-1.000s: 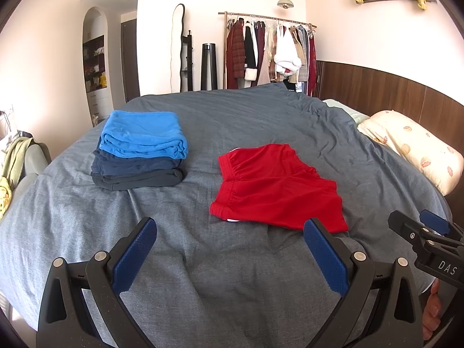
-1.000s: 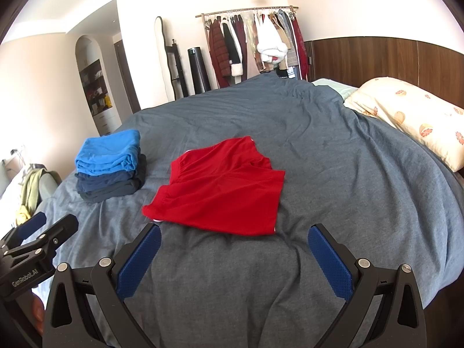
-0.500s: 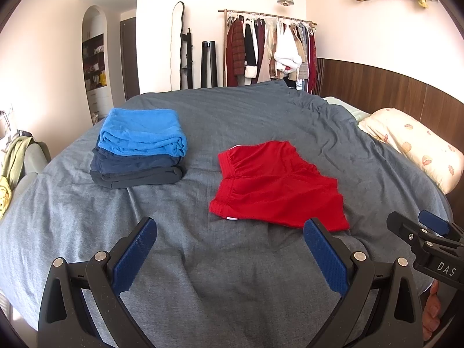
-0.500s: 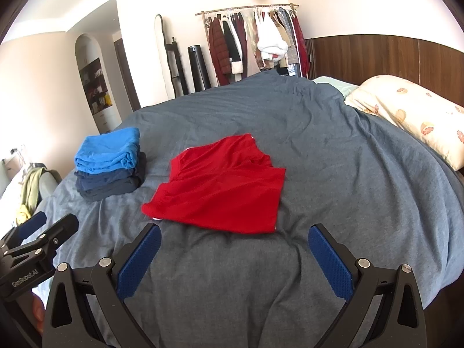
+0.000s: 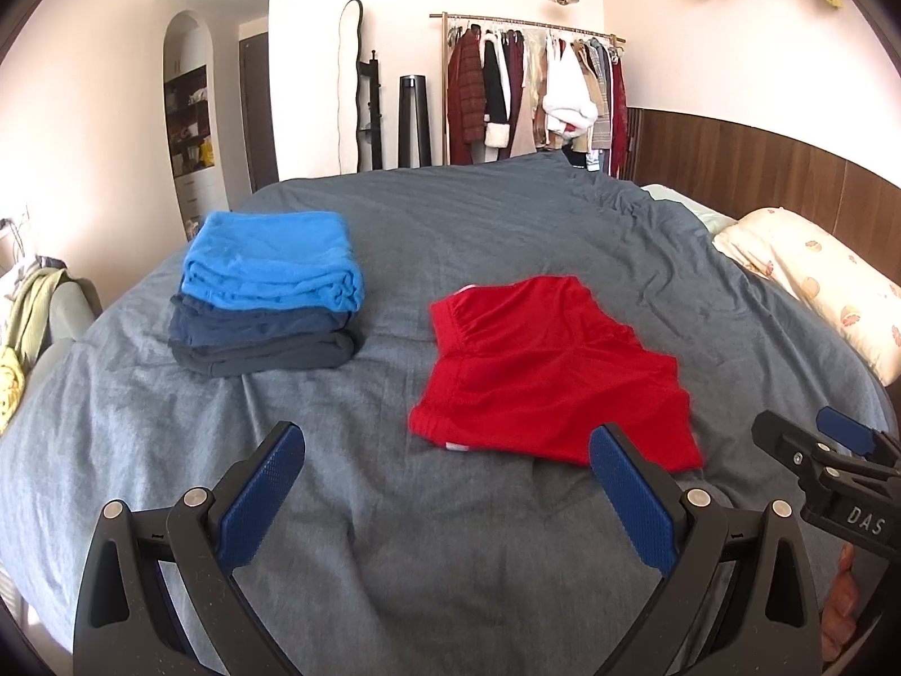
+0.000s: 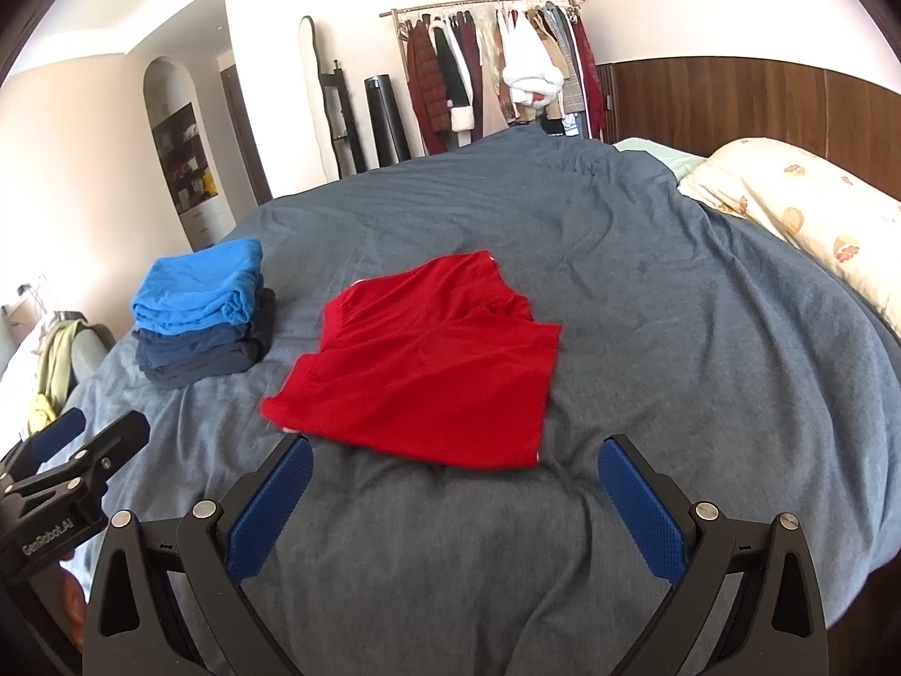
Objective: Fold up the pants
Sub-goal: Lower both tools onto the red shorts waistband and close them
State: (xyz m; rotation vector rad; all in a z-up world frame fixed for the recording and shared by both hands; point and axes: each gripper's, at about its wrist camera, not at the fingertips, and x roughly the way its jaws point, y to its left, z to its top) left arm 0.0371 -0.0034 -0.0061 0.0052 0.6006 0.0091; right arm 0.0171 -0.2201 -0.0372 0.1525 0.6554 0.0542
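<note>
Both grippers hovered above the near edge of a bed, each spread wide with nothing between its blue pads. From its own camera, the left gripper [image 5: 445,484] pointed across a grey-blue duvet [image 5: 507,236], and the right gripper [image 5: 811,445] showed at that view's right edge, also apart at the tips. From the right wrist camera, the right gripper [image 6: 456,493] aimed at the same bedding, with the left gripper [image 6: 79,439] visible at the lower left.

A pair of red shorts [image 5: 549,374] lay flat on the duvet just beyond the fingertips, touching neither gripper. Seen from the right camera, the red shorts [image 6: 428,363] sat near the middle of the bed, folded over with the waistband toward the left.

To the left of the shorts, apart from them, stood a stack of folded clothes [image 5: 270,293], bright blue on top and dark blue and grey beneath. A cream patterned pillow [image 5: 816,276] rested at the right by a wood-panelled wall. A clothes rack [image 5: 529,96] full of hanging garments stood beyond the bed.
</note>
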